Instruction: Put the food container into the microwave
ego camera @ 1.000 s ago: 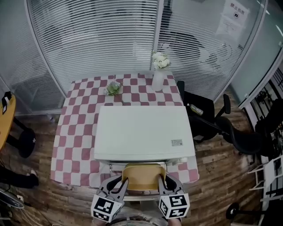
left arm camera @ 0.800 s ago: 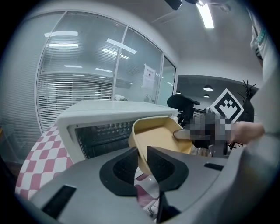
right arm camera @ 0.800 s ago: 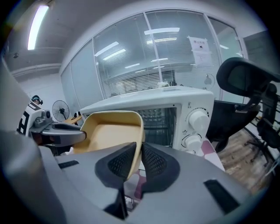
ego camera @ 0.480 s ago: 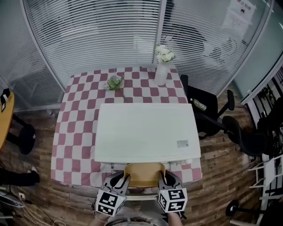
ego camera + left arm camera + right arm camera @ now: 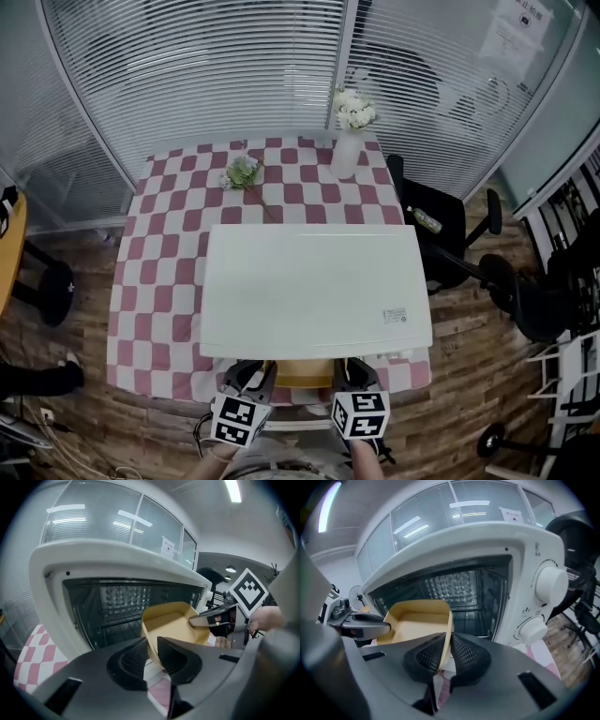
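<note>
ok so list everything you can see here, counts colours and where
table: 1, pink-and-white checked cloth, centre of the head view
microwave: 1, white, table's near half, cavity open toward the person
food container: 1, yellow, empty, before the open cavity
vase of flowers: 1, white, table's far right
flower sprig: 1, green-white, lying left of the vase
office chairs: 2, black, right of the table
bottle: 1, colour unclear, on the nearer chair's seat
stool: 1, black, left of the table
left gripper: 1, dark grey, shut on the container's left wall
right gripper: 1, dark grey, shut on its right wall
</note>
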`<control>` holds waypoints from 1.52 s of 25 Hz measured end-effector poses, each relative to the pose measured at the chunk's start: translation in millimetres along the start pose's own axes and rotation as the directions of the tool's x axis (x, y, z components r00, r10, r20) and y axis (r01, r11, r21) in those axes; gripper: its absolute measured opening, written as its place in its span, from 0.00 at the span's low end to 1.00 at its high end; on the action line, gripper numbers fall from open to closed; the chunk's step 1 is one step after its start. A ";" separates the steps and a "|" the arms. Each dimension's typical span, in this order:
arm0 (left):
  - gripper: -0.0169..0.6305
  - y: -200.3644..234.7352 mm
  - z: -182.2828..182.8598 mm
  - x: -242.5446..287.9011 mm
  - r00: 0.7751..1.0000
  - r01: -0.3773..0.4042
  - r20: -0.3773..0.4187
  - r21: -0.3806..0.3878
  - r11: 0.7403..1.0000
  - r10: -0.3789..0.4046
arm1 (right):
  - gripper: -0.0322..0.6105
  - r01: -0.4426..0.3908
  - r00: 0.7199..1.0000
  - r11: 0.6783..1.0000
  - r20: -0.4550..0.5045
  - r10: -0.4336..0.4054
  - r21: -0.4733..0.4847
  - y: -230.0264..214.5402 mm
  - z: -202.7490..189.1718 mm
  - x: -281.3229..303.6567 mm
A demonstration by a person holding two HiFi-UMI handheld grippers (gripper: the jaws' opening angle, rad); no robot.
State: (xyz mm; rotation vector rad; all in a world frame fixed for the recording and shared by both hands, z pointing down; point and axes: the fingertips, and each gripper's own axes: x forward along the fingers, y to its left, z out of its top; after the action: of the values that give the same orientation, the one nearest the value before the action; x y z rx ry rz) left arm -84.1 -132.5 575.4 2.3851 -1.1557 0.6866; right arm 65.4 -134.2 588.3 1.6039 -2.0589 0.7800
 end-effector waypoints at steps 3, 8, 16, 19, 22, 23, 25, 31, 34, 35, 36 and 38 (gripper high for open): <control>0.13 5.1 -1.0 8.5 1.000 0.000 -0.016 -0.012 1.000 0.000 | 0.08 0.008 1.000 1.000 -0.013 -0.008 0.006 -2.8 0.1 9.4; 0.13 12.9 -5.2 19.5 0.999 -0.004 -0.038 -0.041 0.999 0.002 | 0.07 0.015 0.999 1.000 -0.043 -0.015 0.005 -5.7 -0.5 23.6; 0.13 22.6 -9.1 33.0 0.999 -0.002 -0.048 -0.067 0.998 -0.001 | 0.07 0.030 0.997 0.998 -0.078 -0.025 0.058 -9.4 0.2 41.2; 0.14 24.4 -10.1 35.8 0.998 0.001 -0.056 -0.073 0.997 -0.005 | 0.07 0.038 0.995 0.997 -0.091 -0.031 0.068 -10.3 0.7 44.9; 0.14 26.7 -6.7 37.1 0.999 0.010 -0.044 -0.080 0.997 -0.014 | 0.06 0.043 0.995 0.996 -0.095 -0.035 0.082 -11.1 3.9 49.2; 0.15 26.6 -5.1 37.1 0.999 0.014 -0.037 -0.073 0.997 -0.017 | 0.06 0.045 0.995 0.996 -0.097 -0.037 0.083 -11.5 4.9 50.4; 0.19 24.1 -2.3 34.8 0.999 0.024 -0.021 -0.039 0.999 -0.025 | 0.06 0.045 0.994 0.995 -0.099 -0.037 0.086 -11.4 6.7 53.3; 0.35 7.7 -10.3 17.9 0.998 0.065 0.015 0.041 0.997 -0.066 | 0.06 0.032 0.995 0.996 -0.098 -0.023 0.089 -9.0 10.0 58.0; 0.39 5.6 -12.2 5.5 0.997 0.056 0.041 0.091 0.994 -0.060 | 0.06 0.028 0.995 0.995 -0.099 -0.019 0.096 -6.0 9.4 59.4; 0.40 4.3 -12.8 2.3 0.997 0.059 0.039 0.119 0.991 -0.064 | 0.06 0.030 0.995 0.995 -0.099 -0.020 0.098 -5.8 9.4 59.8; 0.41 3.0 -13.3 -0.6 0.997 0.065 0.034 0.147 0.987 -0.070 | 0.06 0.031 0.995 0.994 -0.100 -0.021 0.101 -5.9 9.9 60.1; 0.41 0.6 -15.5 -4.3 0.996 0.078 0.020 0.177 0.981 -0.083 | 0.06 0.037 0.995 0.993 -0.096 -0.026 0.111 -6.9 13.3 60.0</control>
State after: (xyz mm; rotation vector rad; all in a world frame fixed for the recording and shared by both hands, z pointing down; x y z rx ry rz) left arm -90.8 -121.8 585.4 2.5799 -1.0416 0.7595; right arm 57.2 -188.3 617.2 1.6216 -1.9497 0.9577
